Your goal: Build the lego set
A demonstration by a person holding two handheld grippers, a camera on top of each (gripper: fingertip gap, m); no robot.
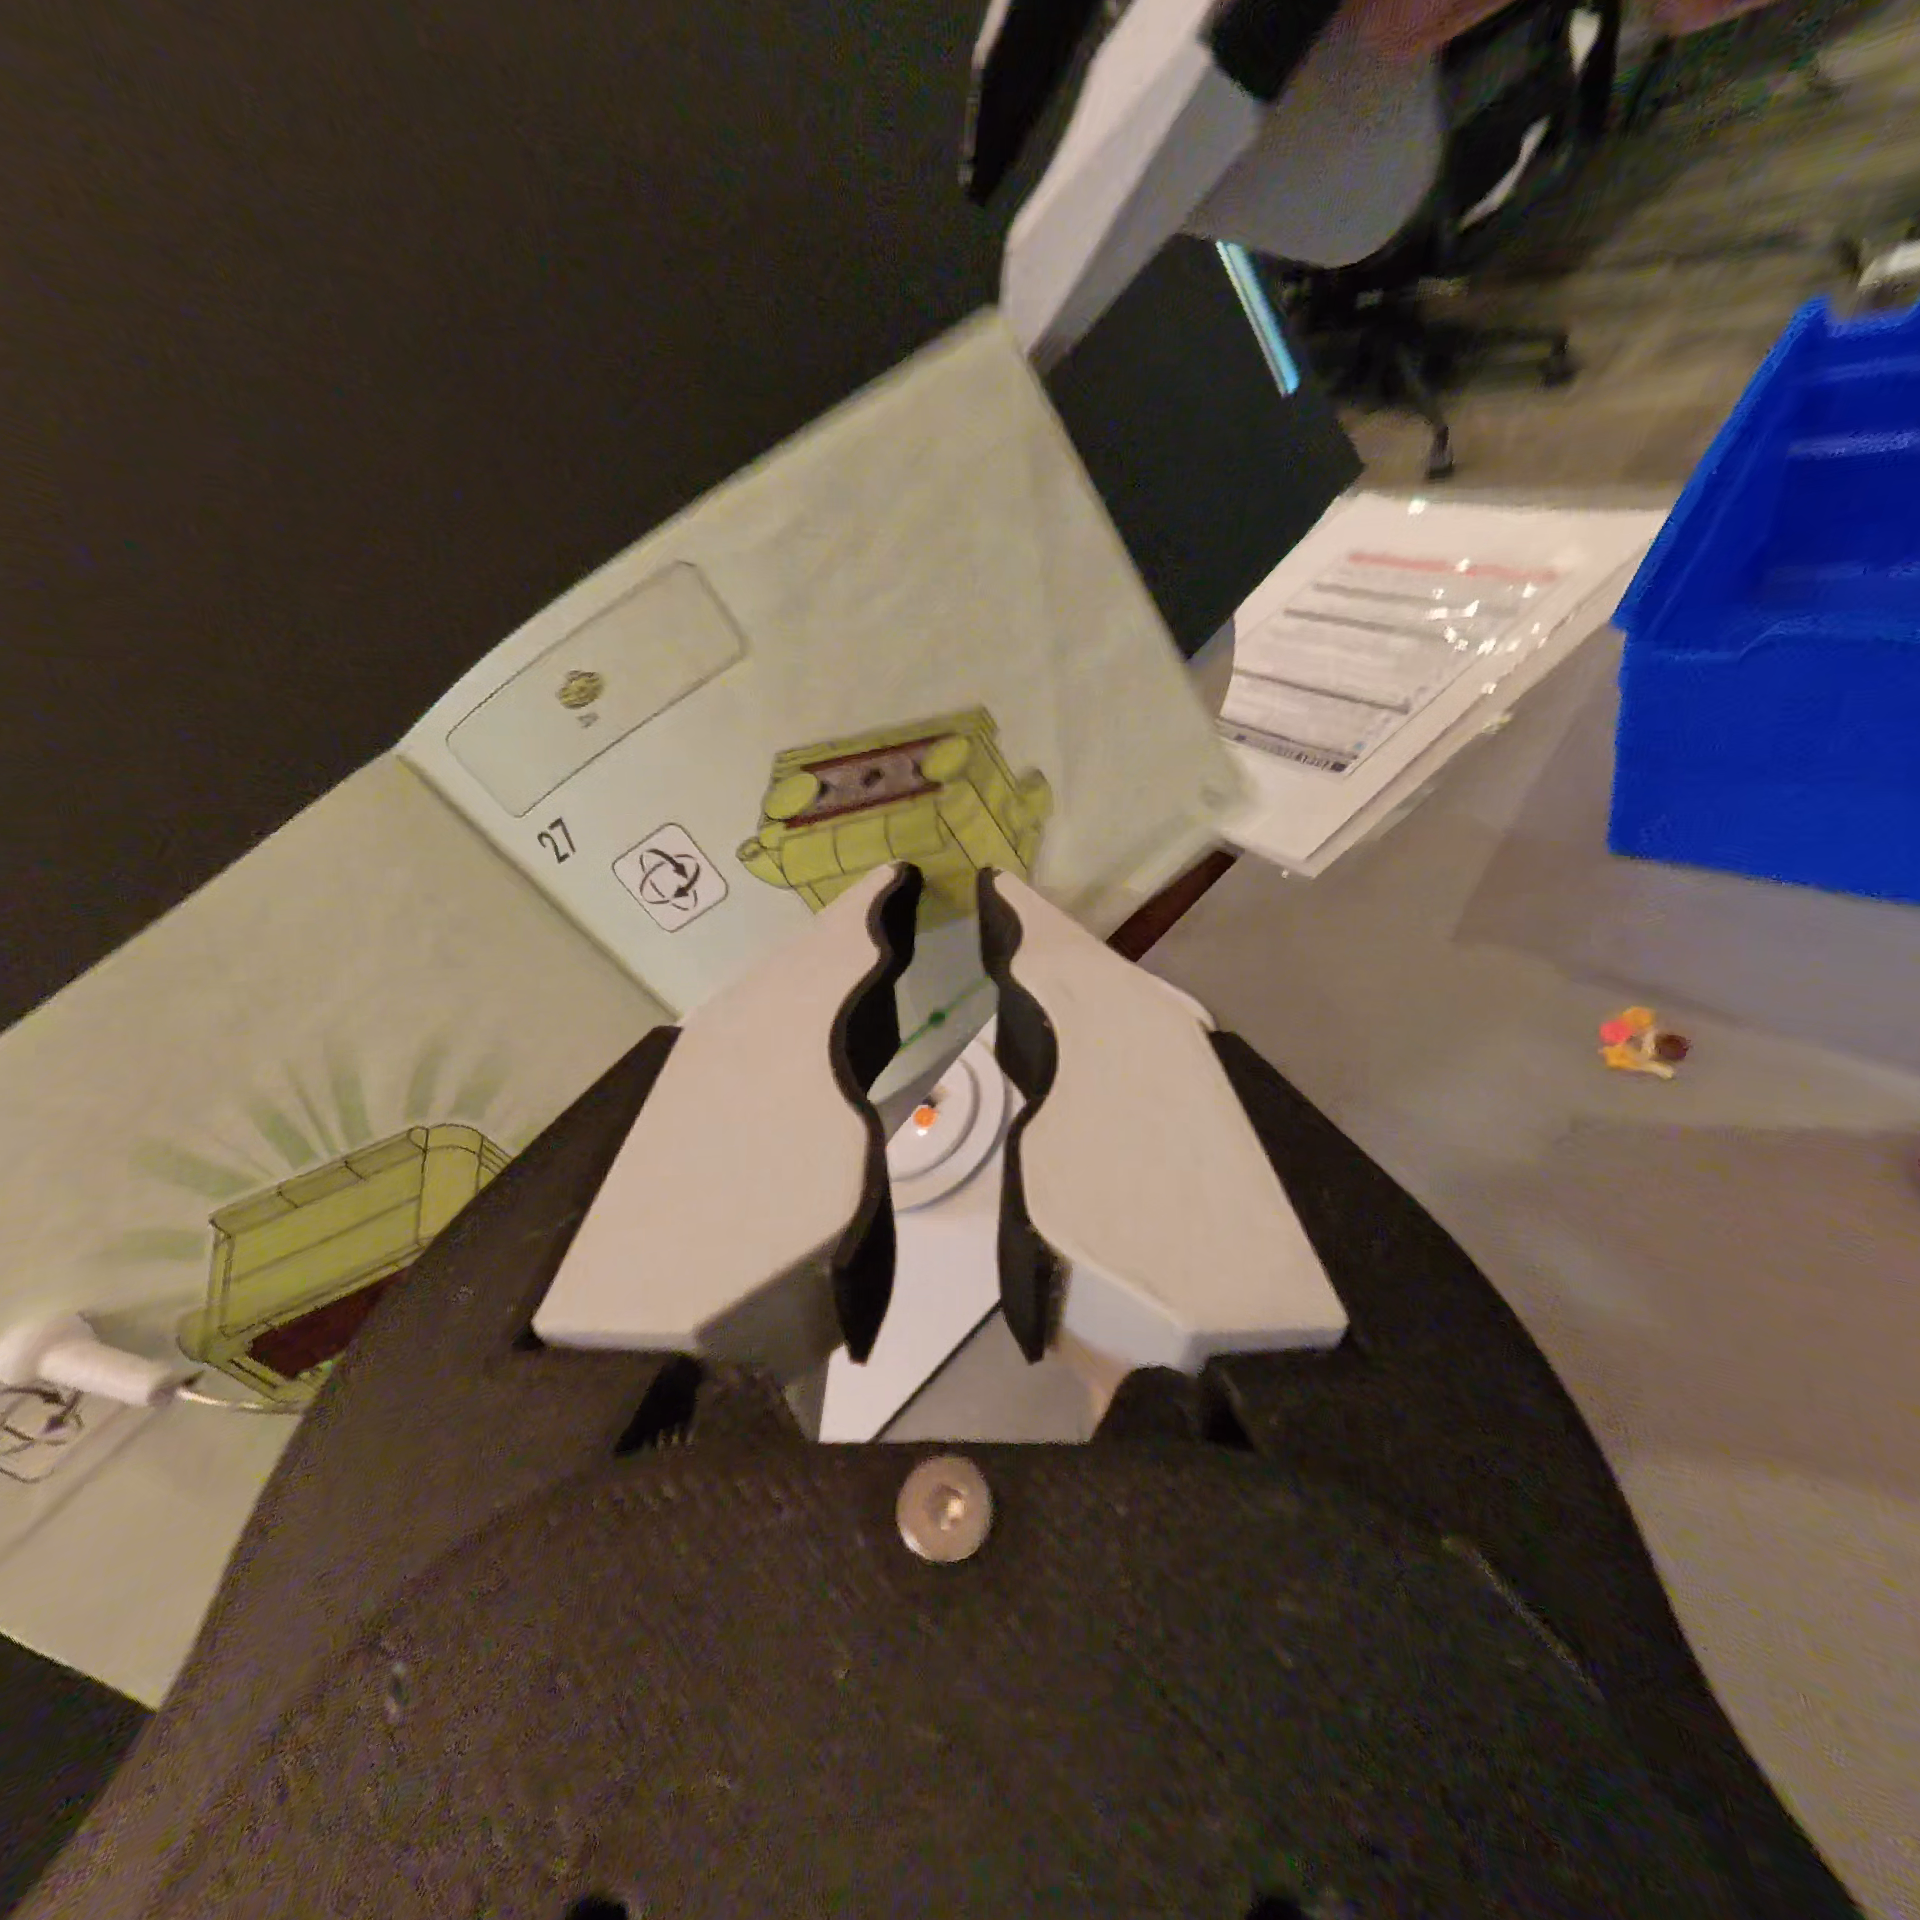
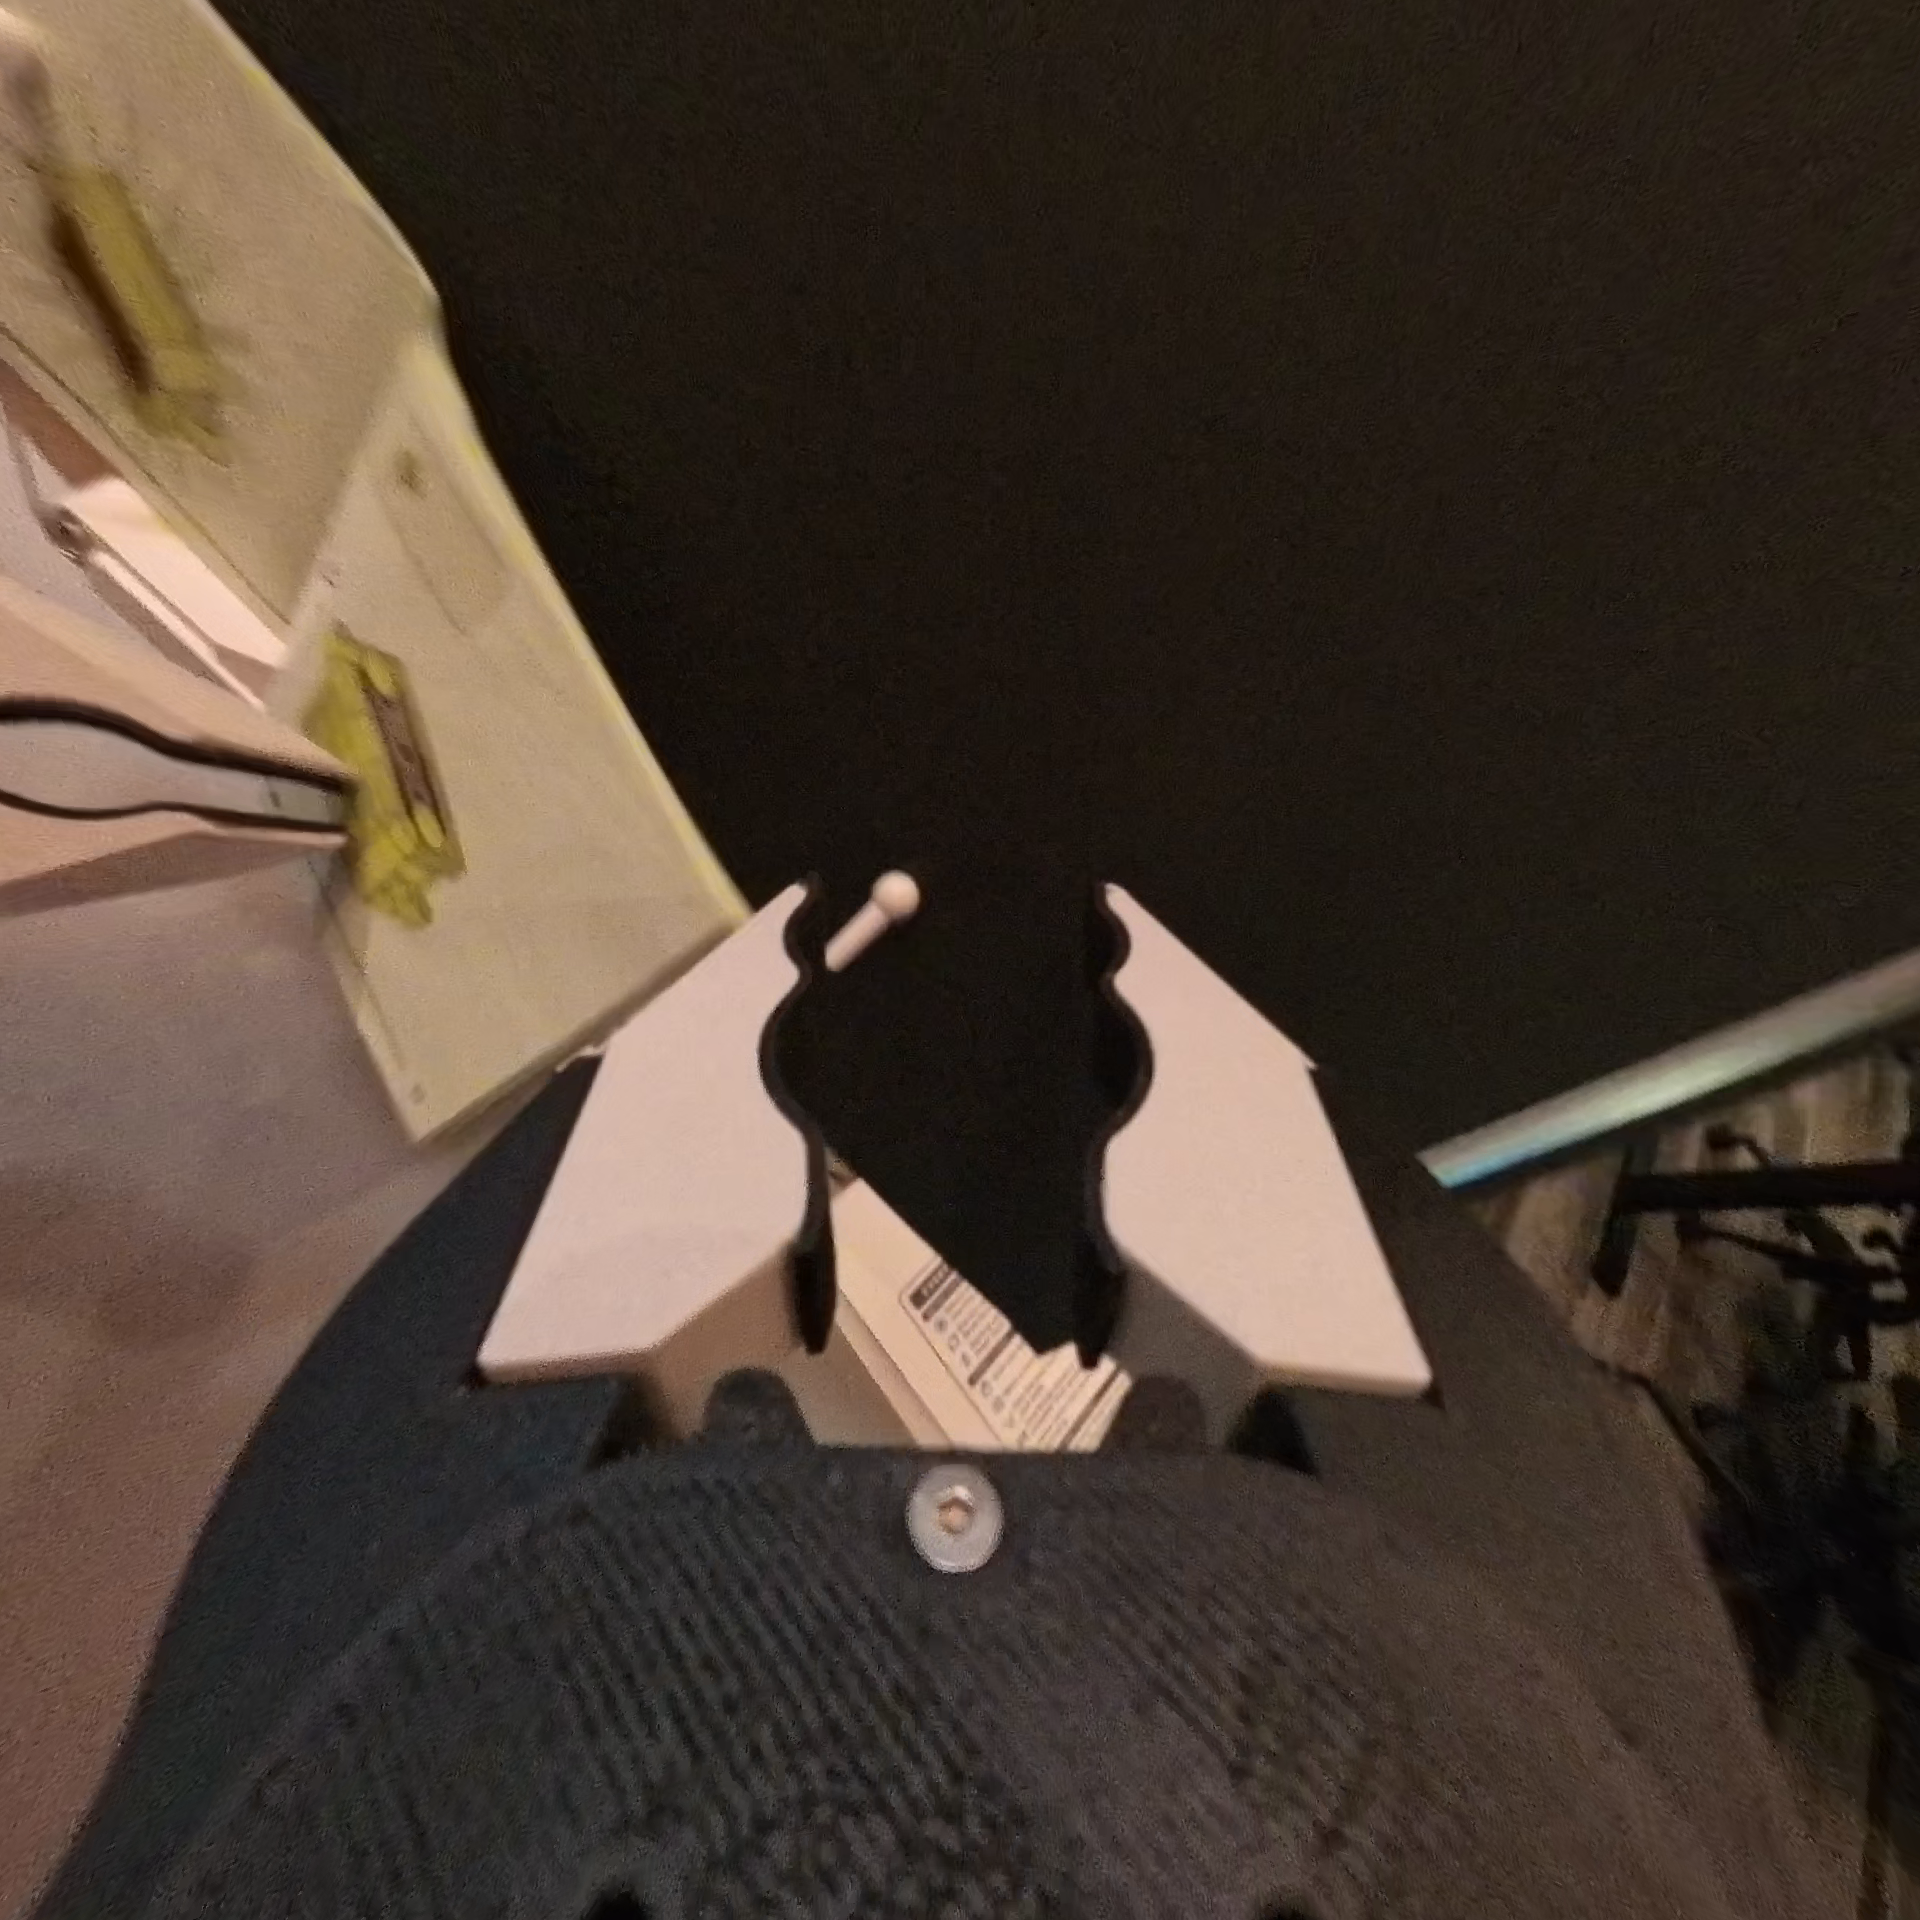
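Booklet [image 1: 883, 582] pale green, drawings yellow-green with dark brown. Worktop [image 1: 1455, 1195] grey. Bin [image 1: 1787, 644] bright blue. Small pieces [image 1: 1640, 1042] red, orange, yellow, brown. Fingers [image 1: 748, 1143] white, black wavy pads. Pin [image 2: 871, 921] cream on black ground.

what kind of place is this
Probably an office or lab workspace set up for a build: an open instruction booklet on a dark table, a blue plastic bin, and office chairs behind.
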